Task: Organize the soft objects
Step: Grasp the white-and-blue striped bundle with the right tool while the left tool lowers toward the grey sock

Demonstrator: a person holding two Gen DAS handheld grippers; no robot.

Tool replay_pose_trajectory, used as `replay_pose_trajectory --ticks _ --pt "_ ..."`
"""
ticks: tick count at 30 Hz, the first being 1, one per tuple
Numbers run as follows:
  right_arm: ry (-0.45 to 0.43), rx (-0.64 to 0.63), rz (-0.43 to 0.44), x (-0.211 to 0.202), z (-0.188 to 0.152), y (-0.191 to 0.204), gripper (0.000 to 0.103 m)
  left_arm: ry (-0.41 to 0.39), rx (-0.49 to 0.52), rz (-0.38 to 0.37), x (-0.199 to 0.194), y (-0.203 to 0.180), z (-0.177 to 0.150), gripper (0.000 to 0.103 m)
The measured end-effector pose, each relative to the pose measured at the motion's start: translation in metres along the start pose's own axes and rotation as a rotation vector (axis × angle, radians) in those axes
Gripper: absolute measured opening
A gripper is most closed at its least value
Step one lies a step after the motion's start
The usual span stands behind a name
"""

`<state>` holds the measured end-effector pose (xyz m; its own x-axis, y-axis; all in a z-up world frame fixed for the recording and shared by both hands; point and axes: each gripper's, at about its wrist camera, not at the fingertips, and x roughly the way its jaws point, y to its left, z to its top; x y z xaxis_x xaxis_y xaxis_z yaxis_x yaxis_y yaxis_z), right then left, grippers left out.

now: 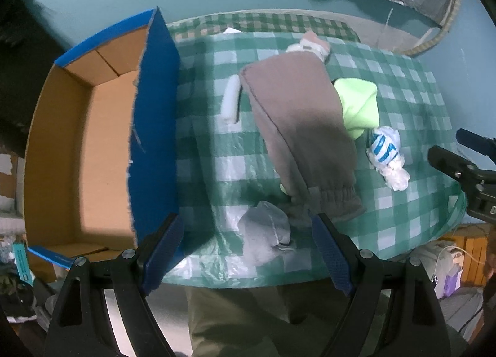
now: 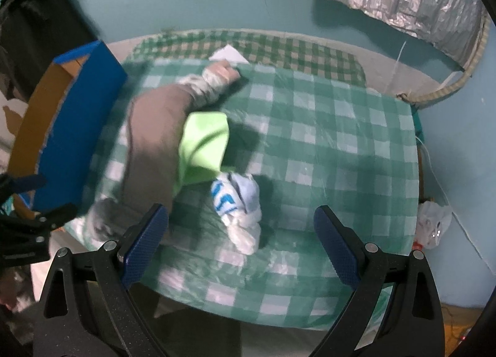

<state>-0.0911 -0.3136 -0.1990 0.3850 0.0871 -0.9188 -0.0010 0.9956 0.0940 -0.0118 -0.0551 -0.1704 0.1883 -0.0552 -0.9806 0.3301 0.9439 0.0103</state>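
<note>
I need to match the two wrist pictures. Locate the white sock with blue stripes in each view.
Left wrist: white sock with blue stripes lies right of centre, below the lime-green cloth.
Right wrist: the sock lies at centre, near the table's front.
Shared landmark: the lime-green cloth.

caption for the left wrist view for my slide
Open left tool over a grey sock beside brown trousers on a checked tablecloth, cardboard box alongside.

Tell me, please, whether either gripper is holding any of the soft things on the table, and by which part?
Nothing is held. The left gripper is open above the grey sock; the right gripper is open near the white-and-blue sock bundle.
</note>
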Motion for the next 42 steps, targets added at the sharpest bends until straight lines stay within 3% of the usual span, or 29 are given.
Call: replay_pose_trajectory --ticks 19,34,39,42 --pt "0.076 -0.031 -0.004 0.048 -0.004 -0.005 0.095 0.091 -0.023 0.019 0.050 -0.001 -0.011 0.086" --pt "0.118 -0.063 -0.028 0.086 0.001 0.002 0.090 0.043 -0.024 0.125 0.060 0.019 -0.009 0.088" --pt "0.138 -0.083 -0.025 0.096 0.002 0.007 0.083 0.054 -0.008 0.079 0.057 0.017 -0.009 0.088" --pt "0.152 -0.093 -0.015 0.100 0.000 0.012 0.076 0.073 -0.043 0.000 0.052 0.015 -0.013 0.088"
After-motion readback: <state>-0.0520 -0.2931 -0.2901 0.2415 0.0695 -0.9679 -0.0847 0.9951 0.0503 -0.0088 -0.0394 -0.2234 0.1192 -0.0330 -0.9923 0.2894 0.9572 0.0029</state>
